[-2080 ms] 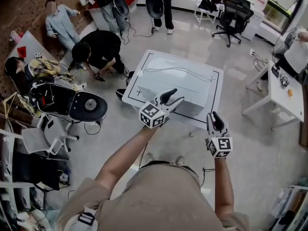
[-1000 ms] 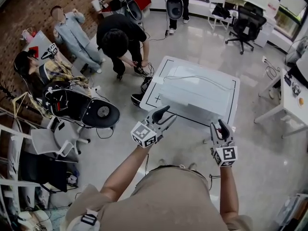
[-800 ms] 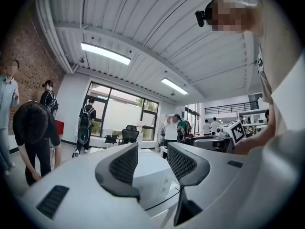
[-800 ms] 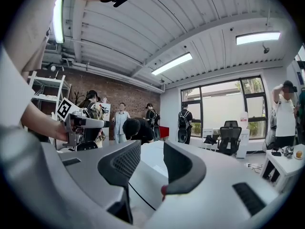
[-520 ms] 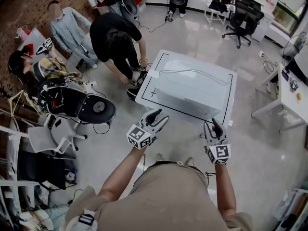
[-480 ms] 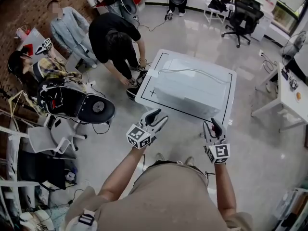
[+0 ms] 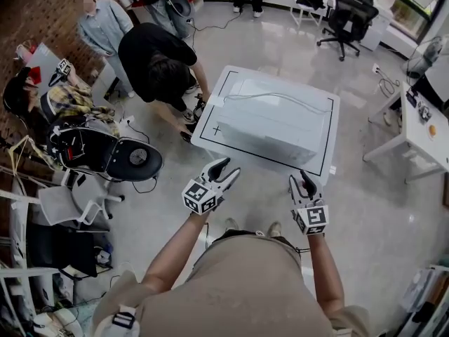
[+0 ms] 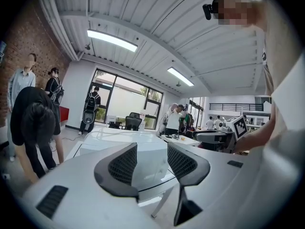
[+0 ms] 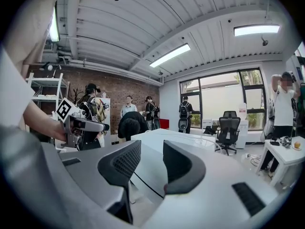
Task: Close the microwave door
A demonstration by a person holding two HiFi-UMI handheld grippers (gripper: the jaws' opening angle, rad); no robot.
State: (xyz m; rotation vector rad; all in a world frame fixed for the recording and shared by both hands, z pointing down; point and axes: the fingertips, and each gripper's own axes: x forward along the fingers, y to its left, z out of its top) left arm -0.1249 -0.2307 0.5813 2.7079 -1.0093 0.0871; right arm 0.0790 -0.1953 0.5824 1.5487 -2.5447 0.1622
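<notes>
A white box-shaped microwave [image 7: 270, 121] sits on a white table [image 7: 208, 133] with a black border line, and a thin cable [image 7: 280, 98] lies across its top. From this angle I cannot tell how its door stands. Both grippers hang in the air in front of the table's near edge, touching nothing. My left gripper [image 7: 223, 167] is open and empty, with its dark ribbed pads [image 8: 123, 165] apart. My right gripper [image 7: 305, 181] is also open and empty. The table top [image 9: 190, 142] shows beyond the right gripper's jaws.
A person in black [image 7: 158, 62] bends over at the table's left corner, and another person [image 7: 102, 23] stands behind. A black machine [image 7: 105, 153] and a white chair [image 7: 66, 202] are at the left. A white desk [image 7: 421, 128] stands at the right, an office chair [image 7: 347, 20] beyond.
Both grippers have drawn back from the table's near edge, and a strip of floor now lies between them and it. The person in black has bent closer to the table's left corner.
</notes>
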